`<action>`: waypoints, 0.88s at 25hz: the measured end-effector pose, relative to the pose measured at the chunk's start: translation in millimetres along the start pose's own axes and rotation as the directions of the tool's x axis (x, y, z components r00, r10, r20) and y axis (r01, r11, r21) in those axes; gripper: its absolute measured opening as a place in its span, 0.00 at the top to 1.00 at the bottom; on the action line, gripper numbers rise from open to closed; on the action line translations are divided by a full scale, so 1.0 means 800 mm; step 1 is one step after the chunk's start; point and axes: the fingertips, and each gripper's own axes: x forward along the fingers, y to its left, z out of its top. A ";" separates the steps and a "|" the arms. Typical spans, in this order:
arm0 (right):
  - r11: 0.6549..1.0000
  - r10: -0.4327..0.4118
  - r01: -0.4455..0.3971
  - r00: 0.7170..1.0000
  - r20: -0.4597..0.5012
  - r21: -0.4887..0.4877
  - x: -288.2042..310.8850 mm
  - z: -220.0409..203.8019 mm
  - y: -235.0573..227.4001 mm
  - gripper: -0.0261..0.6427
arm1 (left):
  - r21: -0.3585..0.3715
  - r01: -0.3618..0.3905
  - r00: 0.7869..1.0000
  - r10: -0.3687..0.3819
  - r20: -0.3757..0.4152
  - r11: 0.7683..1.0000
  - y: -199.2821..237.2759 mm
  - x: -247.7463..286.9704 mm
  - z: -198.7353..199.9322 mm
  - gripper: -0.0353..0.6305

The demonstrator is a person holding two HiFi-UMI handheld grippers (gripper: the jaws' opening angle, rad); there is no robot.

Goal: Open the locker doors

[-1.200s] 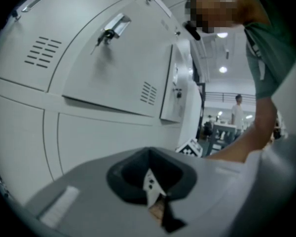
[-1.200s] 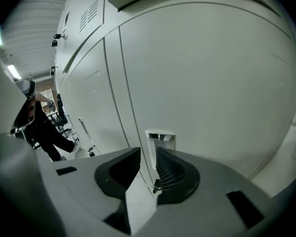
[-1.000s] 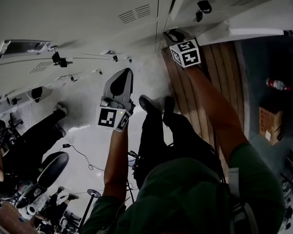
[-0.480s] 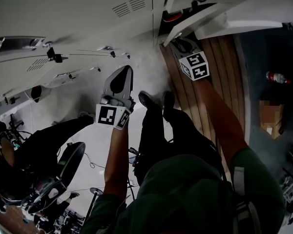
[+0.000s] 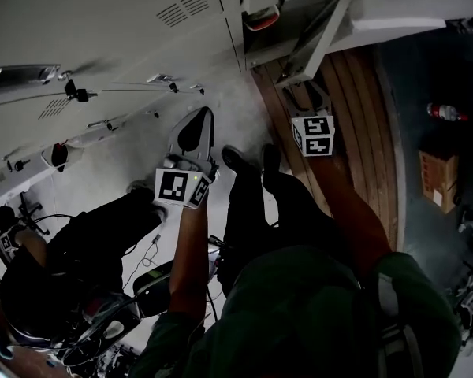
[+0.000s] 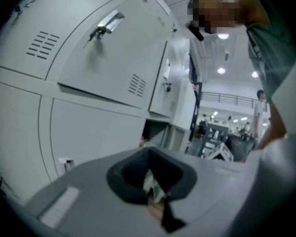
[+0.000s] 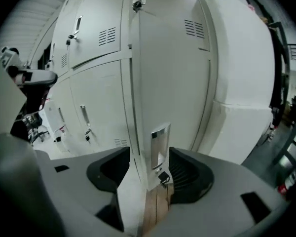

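Right tool (image 5: pixel 306 91), jaws just opening, flanks the door handle (image 7: pixel 158 144) at twelve o'clock; back straight off. Left tool (image 5: pixel 199 121) is pressed together.

A: What sort of place is this looking like?
B: A locker bay opening onto a workshop hall; grey metal lockers (image 7: pixel 101 58) are lining the wall; ceiling lights (image 6: pixel 221 70) are glowing above a railing (image 6: pixel 232 98) beyond.

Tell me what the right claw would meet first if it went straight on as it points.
Probably the edge of the open locker door, at its metal handle plate, straight ahead between the jaws of the right claw, which have just been opening and do not press it. How near is unclear.
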 end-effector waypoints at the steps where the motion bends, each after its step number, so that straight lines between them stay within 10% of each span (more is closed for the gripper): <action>1: 0.999 -0.035 0.035 0.999 0.013 0.033 0.001 0.007 -0.005 0.62 | 0.002 0.003 1.000 -0.003 -0.002 1.000 -0.004 0.000 0.000 0.95; 12: 0.988 -0.111 0.112 0.994 -0.010 0.109 -0.031 0.001 -0.042 0.63 | 0.004 -0.011 1.000 0.012 -0.022 1.000 -0.024 -0.017 0.000 0.95; 22: 0.974 -0.150 0.159 0.987 -0.063 0.162 -0.081 -0.036 -0.104 0.87 | 0.032 -0.019 0.998 0.021 -0.055 0.999 -0.041 -0.026 0.006 0.95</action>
